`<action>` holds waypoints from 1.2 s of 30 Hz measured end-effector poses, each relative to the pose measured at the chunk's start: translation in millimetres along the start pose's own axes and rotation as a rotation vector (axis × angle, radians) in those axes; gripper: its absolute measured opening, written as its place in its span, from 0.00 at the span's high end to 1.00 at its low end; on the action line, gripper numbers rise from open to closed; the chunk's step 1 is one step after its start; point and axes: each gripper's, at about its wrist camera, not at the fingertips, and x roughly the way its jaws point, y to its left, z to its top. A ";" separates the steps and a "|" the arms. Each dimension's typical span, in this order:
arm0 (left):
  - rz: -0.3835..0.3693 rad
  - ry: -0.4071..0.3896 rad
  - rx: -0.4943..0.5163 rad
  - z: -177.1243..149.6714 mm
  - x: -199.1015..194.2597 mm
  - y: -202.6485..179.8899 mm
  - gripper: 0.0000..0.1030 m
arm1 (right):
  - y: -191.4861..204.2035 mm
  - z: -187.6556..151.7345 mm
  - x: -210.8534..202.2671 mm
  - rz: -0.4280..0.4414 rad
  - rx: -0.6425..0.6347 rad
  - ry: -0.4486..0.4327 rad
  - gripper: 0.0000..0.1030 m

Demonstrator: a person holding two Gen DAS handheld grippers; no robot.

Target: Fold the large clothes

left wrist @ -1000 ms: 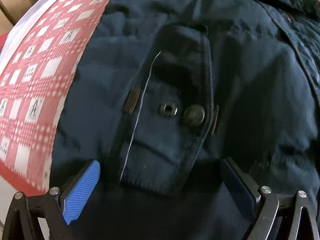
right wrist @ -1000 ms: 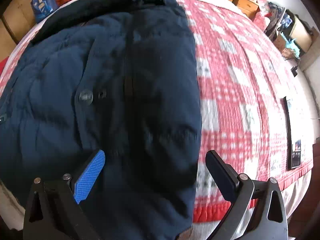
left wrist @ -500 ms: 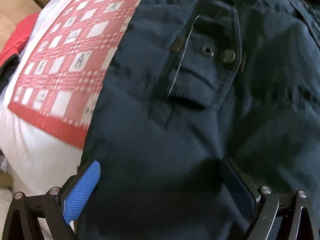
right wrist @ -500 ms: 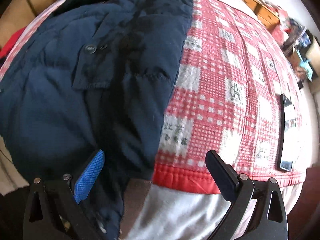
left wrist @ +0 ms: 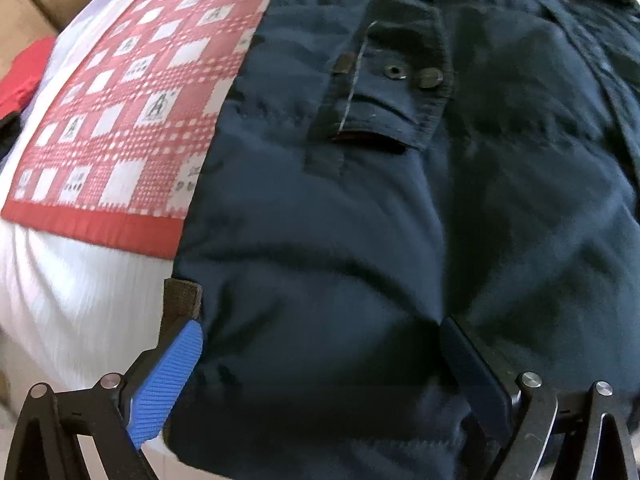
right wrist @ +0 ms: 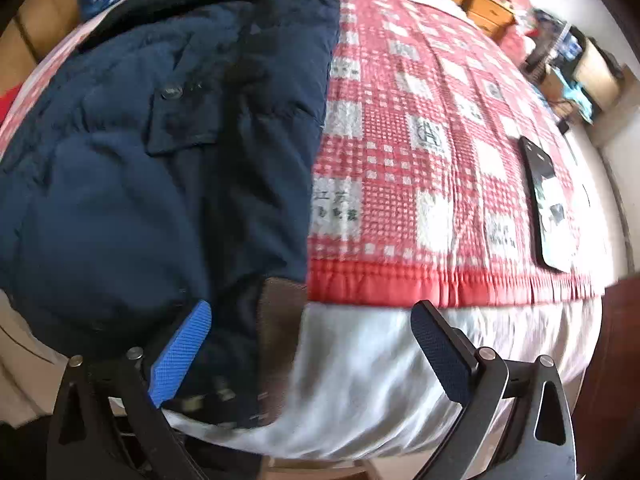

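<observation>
A large dark navy padded jacket (left wrist: 400, 208) lies on a bed, its hem hanging over the front edge. Its flap pocket (left wrist: 396, 96) with snap buttons shows in the left wrist view. My left gripper (left wrist: 320, 364) stands open at the hem's left corner, the cloth between its fingers, beside a brown cuff (left wrist: 182, 300). In the right wrist view the jacket (right wrist: 160, 184) fills the left half. My right gripper (right wrist: 308, 344) is open at the hem's right corner, where a brown cuff (right wrist: 280, 320) hangs; its blue pad (right wrist: 180, 354) is over the navy cloth.
A red-and-white checked quilt (right wrist: 420, 152) covers the bed over a white sheet (right wrist: 380, 380). A dark phone-like slab (right wrist: 546, 200) lies on the quilt at the right. Wooden furniture and clutter (right wrist: 560, 52) stand beyond the bed. A red cloth (left wrist: 24, 80) lies far left.
Both grippers have drawn back toward the bed's front edge, from over the jacket body to its hanging hem. The white sheet and the brown cuffs have come into view.
</observation>
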 end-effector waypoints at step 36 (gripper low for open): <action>-0.009 -0.019 -0.045 -69.8 4.8 90.9 0.07 | 56.0 -44.2 -20.0 -0.180 0.144 0.081 0.01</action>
